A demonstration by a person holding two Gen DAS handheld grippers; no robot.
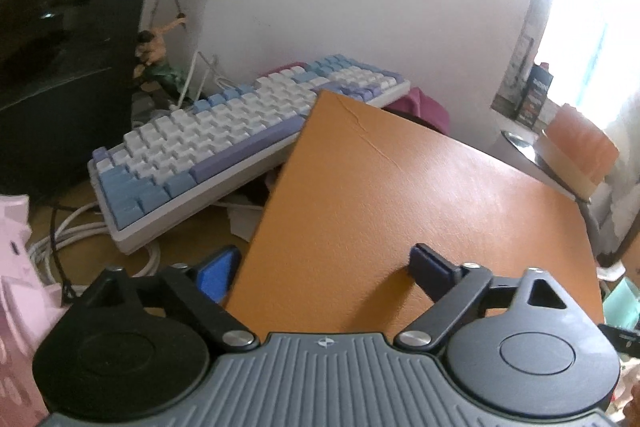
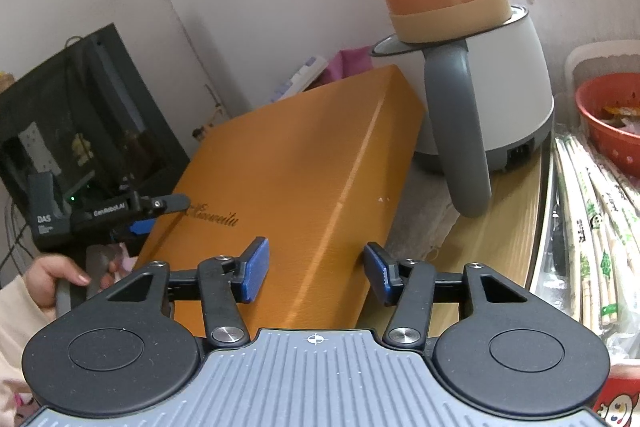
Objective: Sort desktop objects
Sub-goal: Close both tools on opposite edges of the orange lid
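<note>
Orange box (image 2: 288, 163) is seen lying on the bench (image 2: 512, 223), its long axis running away from the right gripper (image 2: 316, 271) toward the wall. Its near end is straddled by that gripper's wide-spread jaws; contact cannot be told. The left gripper (image 1: 320, 267), jaws also wide, is placed over the box's left edge. Beside the far end stand a kettle (image 2: 500, 99) and keyboard (image 1: 240, 131).

Both grippers (image 1: 324, 273) (image 2: 316, 273): black linkages, blue pads (image 2: 256, 269), silver screws, ribbed grey housing, crosshair mark. Bare hand (image 2: 60, 273), pale sleeve.
</note>
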